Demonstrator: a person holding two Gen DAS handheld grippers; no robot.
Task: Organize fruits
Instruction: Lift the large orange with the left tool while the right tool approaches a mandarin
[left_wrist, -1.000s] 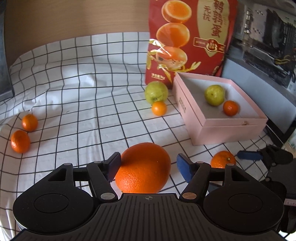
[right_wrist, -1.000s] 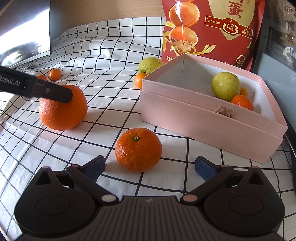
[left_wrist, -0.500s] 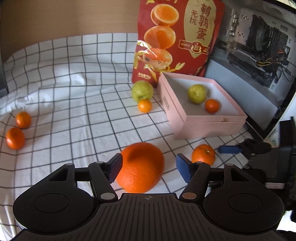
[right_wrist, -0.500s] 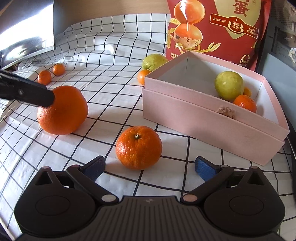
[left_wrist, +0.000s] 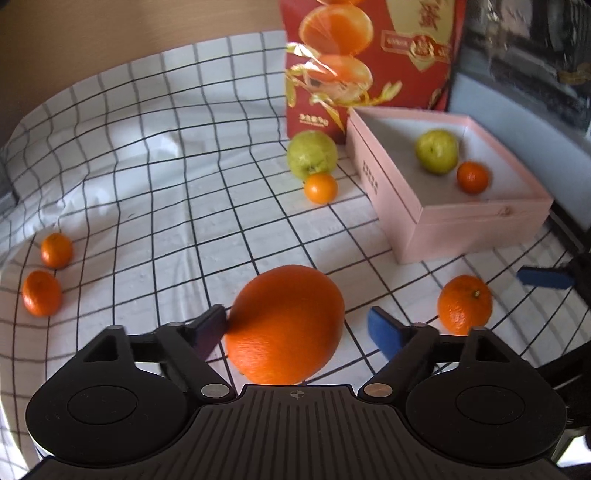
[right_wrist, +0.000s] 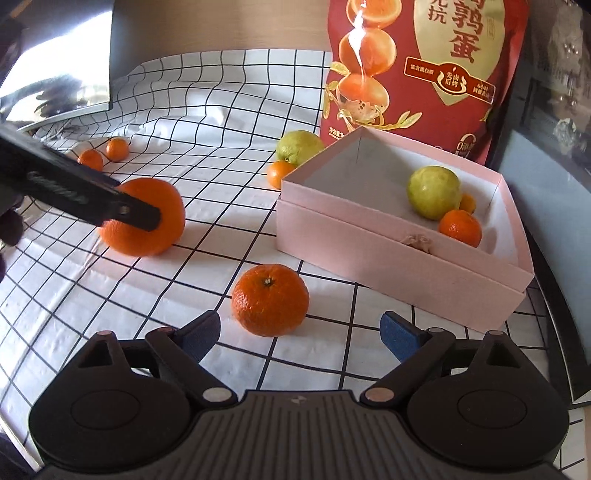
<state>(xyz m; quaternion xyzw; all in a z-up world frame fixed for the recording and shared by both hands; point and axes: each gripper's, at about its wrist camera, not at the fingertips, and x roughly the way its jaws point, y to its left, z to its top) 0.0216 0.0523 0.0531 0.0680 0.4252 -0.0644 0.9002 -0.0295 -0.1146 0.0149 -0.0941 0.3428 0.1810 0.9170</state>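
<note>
Your left tool (left_wrist: 297, 326) is opening around the big orange (left_wrist: 286, 325); the left pad touches it, the right pad stands apart. Your right tool (right_wrist: 299, 332) is closing but not yet gripping, with the mandarin (right_wrist: 270, 300) on the checked cloth (right_wrist: 221, 122) just ahead of its pads. The pink box (right_wrist: 388, 258) at 2 o'clock holds a green fruit (right_wrist: 434, 192).
</note>
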